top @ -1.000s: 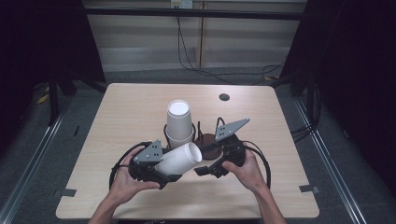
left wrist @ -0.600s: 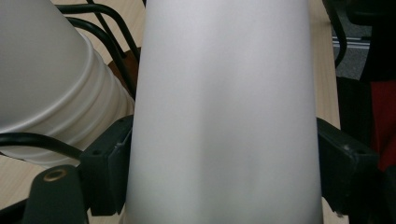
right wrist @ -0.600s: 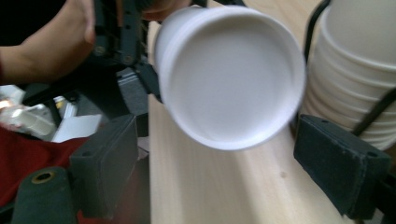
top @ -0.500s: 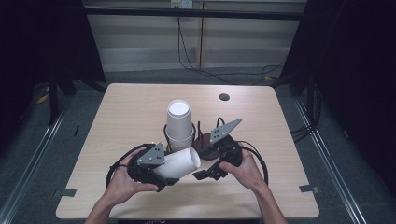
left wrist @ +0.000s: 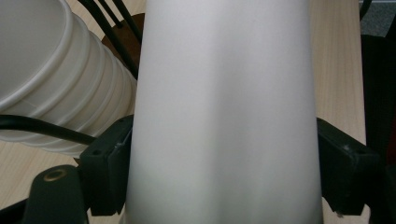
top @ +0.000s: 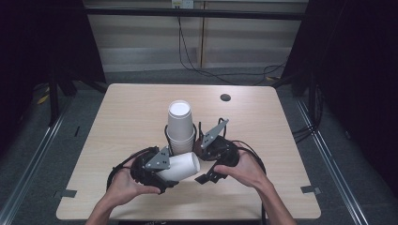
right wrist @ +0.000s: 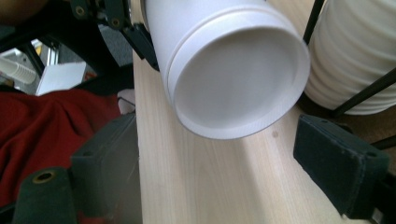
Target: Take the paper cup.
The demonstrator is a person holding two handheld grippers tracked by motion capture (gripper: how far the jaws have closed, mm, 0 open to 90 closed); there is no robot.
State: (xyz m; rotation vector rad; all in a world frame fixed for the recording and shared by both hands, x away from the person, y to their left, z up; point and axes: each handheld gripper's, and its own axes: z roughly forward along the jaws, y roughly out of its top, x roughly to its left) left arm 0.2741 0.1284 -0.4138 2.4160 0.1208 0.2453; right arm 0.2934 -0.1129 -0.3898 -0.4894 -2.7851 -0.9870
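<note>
A white paper cup (top: 182, 166) lies on its side just above the table, and my left gripper (top: 165, 172) is shut on its wall. In the left gripper view both pads (left wrist: 109, 163) press against the cup (left wrist: 224, 107). My right gripper (top: 202, 162) stands open to the cup's right, facing its base. In the right gripper view the cup's recessed base (right wrist: 236, 74) hangs just ahead of the wide-apart jaws of the right gripper (right wrist: 219, 172). A tall stack of white cups (top: 180, 123) stands upside down in a black wire holder (top: 197, 135) right behind both grippers.
The wooden table (top: 126, 112) has a round cable hole (top: 225, 97) at the back right. The ribbed stack (right wrist: 355, 56) and its wire legs stand close to the right gripper's right jaw. A red cloth (right wrist: 46, 126) shows past the table's near edge.
My right gripper has edged a little to the left, toward the base of the held cup. The left gripper and its cup have stayed in place.
</note>
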